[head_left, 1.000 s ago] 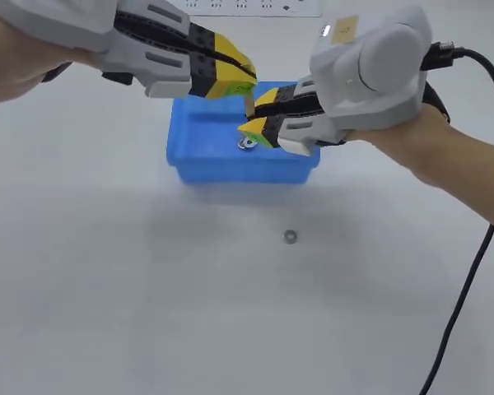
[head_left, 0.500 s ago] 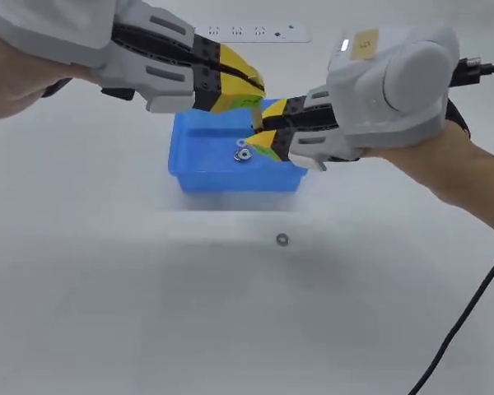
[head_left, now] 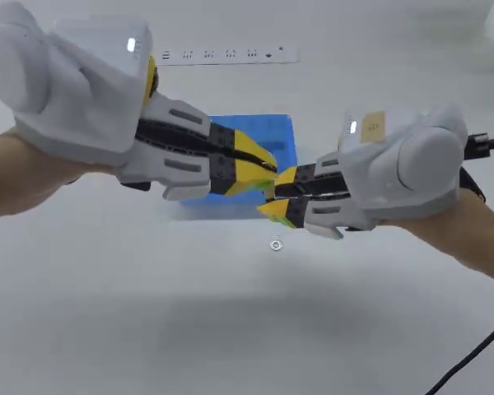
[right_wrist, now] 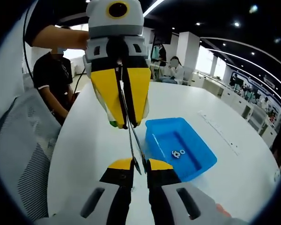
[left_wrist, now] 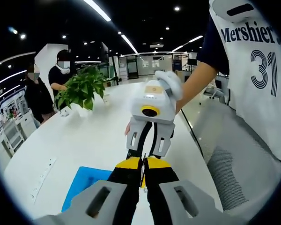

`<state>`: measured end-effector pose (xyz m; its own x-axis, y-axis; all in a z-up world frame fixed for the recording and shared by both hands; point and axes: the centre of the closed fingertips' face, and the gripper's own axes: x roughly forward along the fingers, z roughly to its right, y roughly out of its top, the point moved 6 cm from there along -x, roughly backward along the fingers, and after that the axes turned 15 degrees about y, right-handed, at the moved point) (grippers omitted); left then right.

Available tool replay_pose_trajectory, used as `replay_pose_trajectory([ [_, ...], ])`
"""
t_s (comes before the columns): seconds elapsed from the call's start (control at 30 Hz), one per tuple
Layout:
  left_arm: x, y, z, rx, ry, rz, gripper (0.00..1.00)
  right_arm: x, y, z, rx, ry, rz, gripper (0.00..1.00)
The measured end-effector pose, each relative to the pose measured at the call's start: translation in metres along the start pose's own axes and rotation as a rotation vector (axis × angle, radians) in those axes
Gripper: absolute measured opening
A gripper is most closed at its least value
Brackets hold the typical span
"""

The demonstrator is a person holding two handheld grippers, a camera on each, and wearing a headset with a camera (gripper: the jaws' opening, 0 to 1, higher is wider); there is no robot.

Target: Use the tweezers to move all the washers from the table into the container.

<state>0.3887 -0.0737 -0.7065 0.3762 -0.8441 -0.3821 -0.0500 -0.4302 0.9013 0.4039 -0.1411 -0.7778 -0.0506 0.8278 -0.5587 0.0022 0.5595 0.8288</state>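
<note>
One washer (head_left: pixel 276 244) on table (head_left: pixel 107 329), two washers (right_wrist: pixel 178 153) in one blue container (right_wrist: pixel 165 136), one tweezers (right_wrist: pixel 132 140)

Left gripper (head_left: pixel 269 169) and right gripper (head_left: pixel 270 204) tip-to-tip — both pinching tweezers (right_wrist: pixel 127 108).

**An open-plan office floor**

A long white tabletop (left_wrist: pixel 98 136) stretches through a wide hall under a dark ceiling with bright strip lights (left_wrist: pixel 100 9). A grey mesh office chair (left_wrist: pixel 234 173) stands at its edge. A leafy green potted plant (left_wrist: pixel 82 91) and a white power strip (head_left: pixel 226 55) sit on it. People (left_wrist: pixel 37 96) stand and sit nearby.
</note>
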Motion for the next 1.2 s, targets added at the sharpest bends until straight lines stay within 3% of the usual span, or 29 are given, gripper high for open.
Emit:
replay_pose_trajectory([
  [0.13, 0.002, -0.004, 0.012, -0.017, -0.012, -0.015, 0.06, 0.005, -0.010, -0.010, 0.014, 0.019, -0.006, 0.12],
  [0.4, 0.007, -0.018, 0.017, -0.069, -0.004, -0.021, 0.06, 0.009, -0.023, -0.013, 0.053, 0.020, -0.001, 0.12],
  [1.2, 0.022, -0.042, 0.008, -0.118, -0.007, -0.055, 0.06, 0.018, -0.043, -0.006, 0.107, 0.033, 0.000, 0.12],
])
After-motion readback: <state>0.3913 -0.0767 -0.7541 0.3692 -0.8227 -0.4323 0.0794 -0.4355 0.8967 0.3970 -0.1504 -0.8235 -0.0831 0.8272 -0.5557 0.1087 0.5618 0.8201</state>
